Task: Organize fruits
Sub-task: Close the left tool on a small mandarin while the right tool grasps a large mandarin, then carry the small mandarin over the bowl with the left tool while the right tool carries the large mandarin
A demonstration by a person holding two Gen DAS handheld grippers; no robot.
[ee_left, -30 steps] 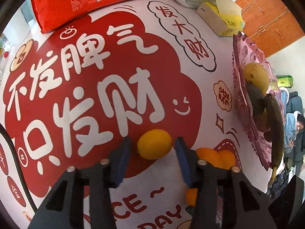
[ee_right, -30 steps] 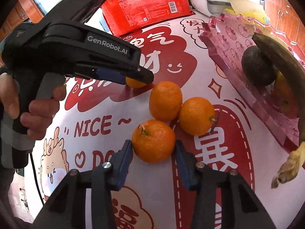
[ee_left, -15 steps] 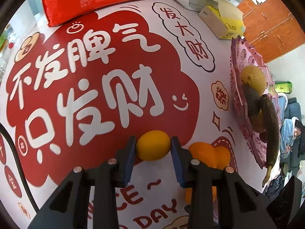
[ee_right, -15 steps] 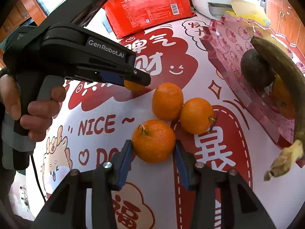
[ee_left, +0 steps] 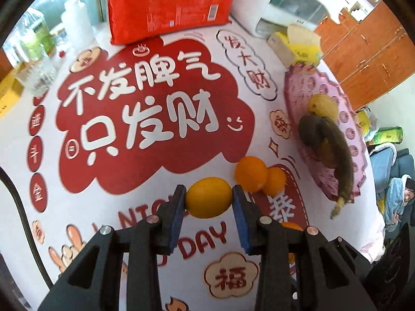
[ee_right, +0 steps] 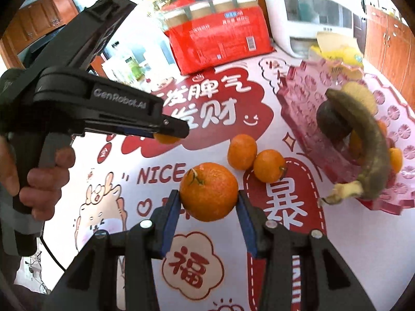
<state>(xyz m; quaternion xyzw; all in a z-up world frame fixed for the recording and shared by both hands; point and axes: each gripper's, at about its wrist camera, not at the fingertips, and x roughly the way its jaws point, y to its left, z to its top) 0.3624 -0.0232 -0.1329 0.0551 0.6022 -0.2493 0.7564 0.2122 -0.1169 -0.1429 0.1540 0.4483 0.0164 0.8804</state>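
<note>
- We have a smooth yellow-orange citrus [ee_left: 208, 197] clamped in our left gripper [ee_left: 209, 202] and a dimpled orange mandarin [ee_right: 209, 191] in our right gripper [ee_right: 209, 202], both off the printed tablecloth [ee_left: 77, 207].
- Either round fruit could squirt free near the crowded pink plastic tray [ee_right: 404, 140].

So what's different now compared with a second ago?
The left hand-held gripper closed on the yellow fruit and lifted it. The right hand-held gripper raised its orange too. Two oranges stay on the cloth, beside the pink tray.
</note>
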